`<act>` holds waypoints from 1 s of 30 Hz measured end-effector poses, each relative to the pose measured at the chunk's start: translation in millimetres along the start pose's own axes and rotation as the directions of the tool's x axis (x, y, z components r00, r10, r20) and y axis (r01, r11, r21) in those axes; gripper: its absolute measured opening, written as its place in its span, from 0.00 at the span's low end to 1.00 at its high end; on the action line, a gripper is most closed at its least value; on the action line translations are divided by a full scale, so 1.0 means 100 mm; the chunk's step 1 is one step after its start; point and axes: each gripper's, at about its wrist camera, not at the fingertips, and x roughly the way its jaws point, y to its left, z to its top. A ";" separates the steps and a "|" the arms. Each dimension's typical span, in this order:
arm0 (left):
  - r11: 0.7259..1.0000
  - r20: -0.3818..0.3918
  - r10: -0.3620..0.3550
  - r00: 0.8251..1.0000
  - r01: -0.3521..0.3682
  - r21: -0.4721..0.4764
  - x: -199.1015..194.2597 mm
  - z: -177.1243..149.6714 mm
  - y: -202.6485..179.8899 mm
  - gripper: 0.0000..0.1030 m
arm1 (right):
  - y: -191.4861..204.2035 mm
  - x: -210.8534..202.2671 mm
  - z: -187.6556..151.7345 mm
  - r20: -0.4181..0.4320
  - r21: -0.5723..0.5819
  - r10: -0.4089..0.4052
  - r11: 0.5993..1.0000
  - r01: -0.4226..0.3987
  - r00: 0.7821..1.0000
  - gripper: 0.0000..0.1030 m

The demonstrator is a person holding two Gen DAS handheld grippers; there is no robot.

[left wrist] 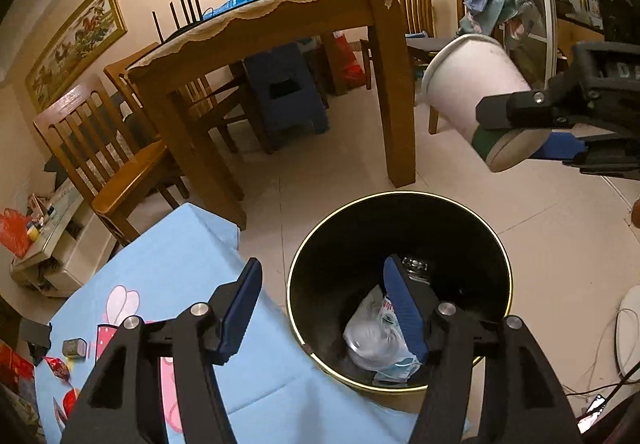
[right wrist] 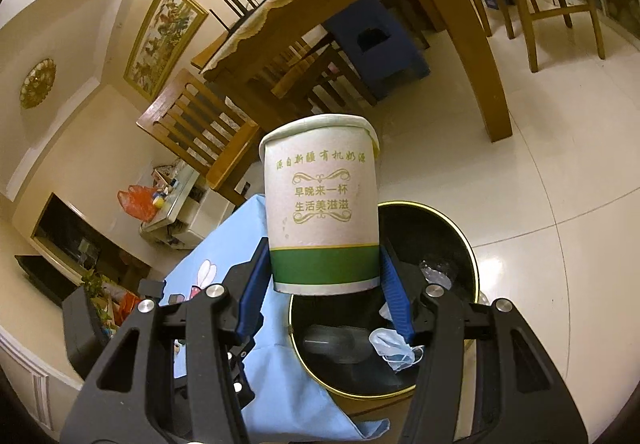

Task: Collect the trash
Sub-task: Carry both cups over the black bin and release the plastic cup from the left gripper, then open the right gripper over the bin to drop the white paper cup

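Note:
A black trash bin (left wrist: pixel 400 228) with a gold rim stands on the floor beside the table with the blue cloth (left wrist: pixel 168 284). Inside it lie a blurred clear plastic bottle (left wrist: pixel 368 340) and a face mask (right wrist: pixel 394 348). My left gripper (left wrist: pixel 322 268) hangs open over the bin's near edge, nothing between its blue pads. My right gripper (right wrist: pixel 324 248) is shut on the green base of a white paper cup (right wrist: pixel 322 195), holding it above the bin (right wrist: pixel 440 236). In the left wrist view that cup (left wrist: pixel 472 83) is at the upper right, tilted, with the right gripper (left wrist: pixel 508 131) clamped on it.
A small tin (left wrist: pixel 75 348) and red wrappers (left wrist: pixel 58 366) lie on the blue cloth's left side. Beyond the bin are a wooden dining table (left wrist: pixel 392 103), chairs (left wrist: pixel 120 163) and a blue stool (left wrist: pixel 288 91). Cables (left wrist: pixel 600 384) run over the floor at right.

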 end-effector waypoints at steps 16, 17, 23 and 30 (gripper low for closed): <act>0.999 0.073 0.044 0.996 -0.043 -0.017 -0.40 0.03 0.14 0.63 | 0.32 0.56 -0.20 -0.150 -0.098 -0.101 0.991 0.087 0.984 0.51; 0.999 0.074 0.045 0.996 -0.044 -0.020 -0.42 0.03 0.15 0.63 | 0.33 0.61 -0.22 -0.165 -0.103 -0.114 0.990 0.098 0.980 0.53; 0.998 0.084 0.063 0.994 -0.061 -0.027 -0.48 0.04 0.18 0.63 | 0.38 0.73 -0.27 -0.178 -0.120 -0.160 0.983 0.140 0.971 0.63; 0.994 0.111 0.113 0.987 -0.111 -0.023 -0.58 0.02 0.17 0.65 | 0.43 0.60 -0.25 -0.088 -0.155 -0.235 0.963 0.220 0.968 0.68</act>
